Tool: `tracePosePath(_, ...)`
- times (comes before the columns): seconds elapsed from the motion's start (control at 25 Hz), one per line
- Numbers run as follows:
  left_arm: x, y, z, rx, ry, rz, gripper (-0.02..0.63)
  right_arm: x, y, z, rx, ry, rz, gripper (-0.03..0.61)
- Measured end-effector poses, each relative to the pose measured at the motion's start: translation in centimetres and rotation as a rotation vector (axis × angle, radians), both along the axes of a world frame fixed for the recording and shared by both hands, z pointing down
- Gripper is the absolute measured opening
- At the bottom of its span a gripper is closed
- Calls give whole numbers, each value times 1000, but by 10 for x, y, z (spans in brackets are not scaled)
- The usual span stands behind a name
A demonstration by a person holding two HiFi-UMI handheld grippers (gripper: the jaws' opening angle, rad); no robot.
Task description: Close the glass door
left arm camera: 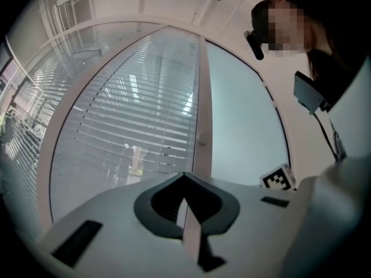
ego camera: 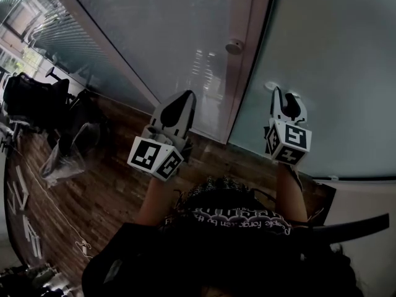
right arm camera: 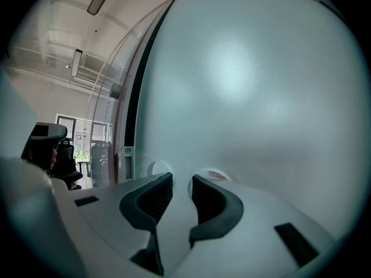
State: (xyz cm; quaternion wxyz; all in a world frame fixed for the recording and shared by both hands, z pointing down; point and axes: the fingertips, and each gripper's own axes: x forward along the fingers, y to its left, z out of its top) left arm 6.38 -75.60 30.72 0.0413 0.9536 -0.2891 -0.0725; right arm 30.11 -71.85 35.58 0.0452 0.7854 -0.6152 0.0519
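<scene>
My left gripper (ego camera: 183,98) hangs with its jaws pressed together on nothing, aimed at the blind-lined glass panel (left arm camera: 127,114). My right gripper (ego camera: 286,98) has its jaws standing apart, close up to the frosted glass door (ego camera: 334,54), which fills the right of the head view. Round white fittings (right arm camera: 152,168) on the door peek out behind the jaw tips, half hidden; I cannot tell whether the pads touch them
</scene>
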Motion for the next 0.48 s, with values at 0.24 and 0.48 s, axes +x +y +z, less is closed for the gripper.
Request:
tracePosePath(0.24,-4,-1,2,0,-5,-17,2,4,-2,4,1,2,6,106)
tracePosePath(0.48,-7,-2,0,1,-4,-31,2,10,-1,7,6,19,8,107)
